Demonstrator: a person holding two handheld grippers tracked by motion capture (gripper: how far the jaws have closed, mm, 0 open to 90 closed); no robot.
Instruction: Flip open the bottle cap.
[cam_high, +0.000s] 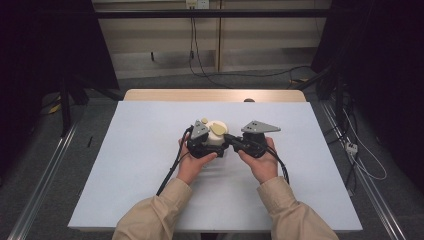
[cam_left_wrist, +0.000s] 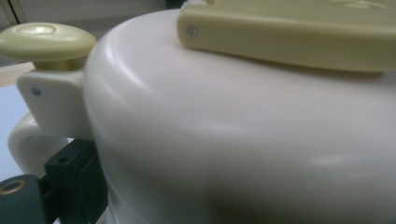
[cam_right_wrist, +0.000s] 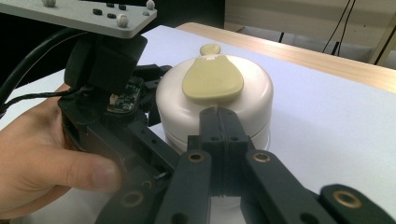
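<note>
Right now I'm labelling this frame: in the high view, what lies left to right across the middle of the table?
Left hand → left gripper → cream round container → right gripper → right hand.

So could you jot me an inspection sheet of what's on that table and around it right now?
Surface: pale blue-white sheet over a wooden tabletop.
Job's things: round cream plastic pot with a pale yellow paddle-shaped lid tab and a yellow side knob, upright at mid-table.
Clutter: nothing seen.
Grippers: left hand-held gripper pressed close against the pot's side, jaw state unclear; right hand-held gripper shut, tips right at the pot's front, nothing between them.
Cables: black cable trailing from each gripper; more cables on the floor behind.
Surroundings: grey floor, metal rails on both sides, dark stands.
</note>
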